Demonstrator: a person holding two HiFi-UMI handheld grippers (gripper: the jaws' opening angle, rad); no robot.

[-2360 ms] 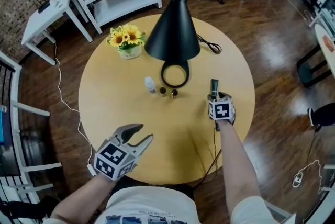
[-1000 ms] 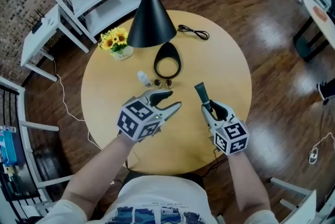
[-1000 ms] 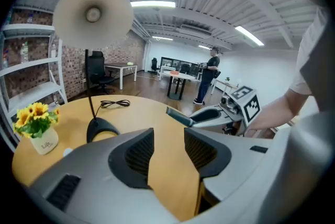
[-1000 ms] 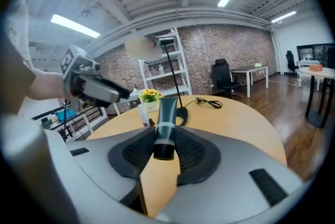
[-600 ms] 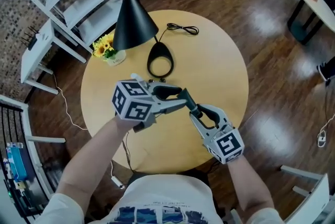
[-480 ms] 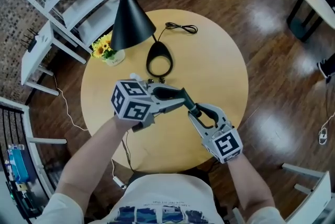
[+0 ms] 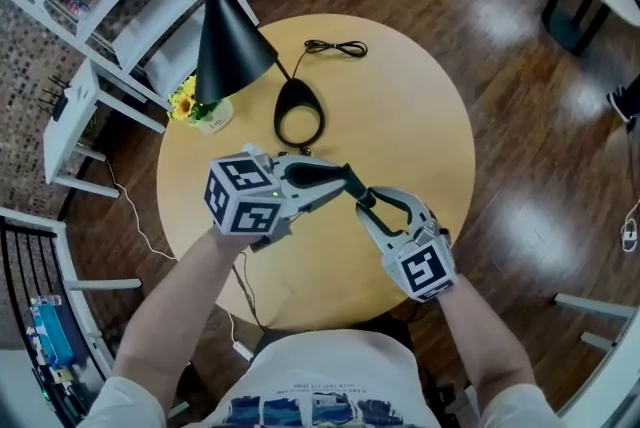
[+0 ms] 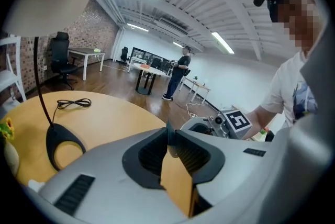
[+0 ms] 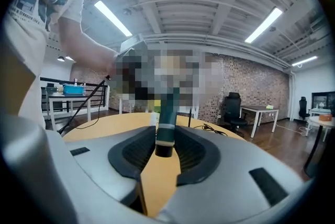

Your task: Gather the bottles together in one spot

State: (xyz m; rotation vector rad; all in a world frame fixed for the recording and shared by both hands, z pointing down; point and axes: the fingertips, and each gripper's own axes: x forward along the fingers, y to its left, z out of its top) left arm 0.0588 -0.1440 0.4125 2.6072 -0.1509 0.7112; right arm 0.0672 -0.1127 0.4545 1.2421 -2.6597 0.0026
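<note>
Dark green bottle (image 9: 167, 113) sits clamped by its near end in the right tool (image 9: 165, 150), raised above the round table (image 7: 420, 116). Left tool (image 8: 170, 136) has just been closing; its jaws now pinch the bottle's thin far end.

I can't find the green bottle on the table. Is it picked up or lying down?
Picked up: the right tool squeezes the dark green bottle, holding it above the table.

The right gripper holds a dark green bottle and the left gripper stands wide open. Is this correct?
No: the left gripper has just closed on the dark green bottle, as the left gripper view shows. The right gripper does hold it.
</note>
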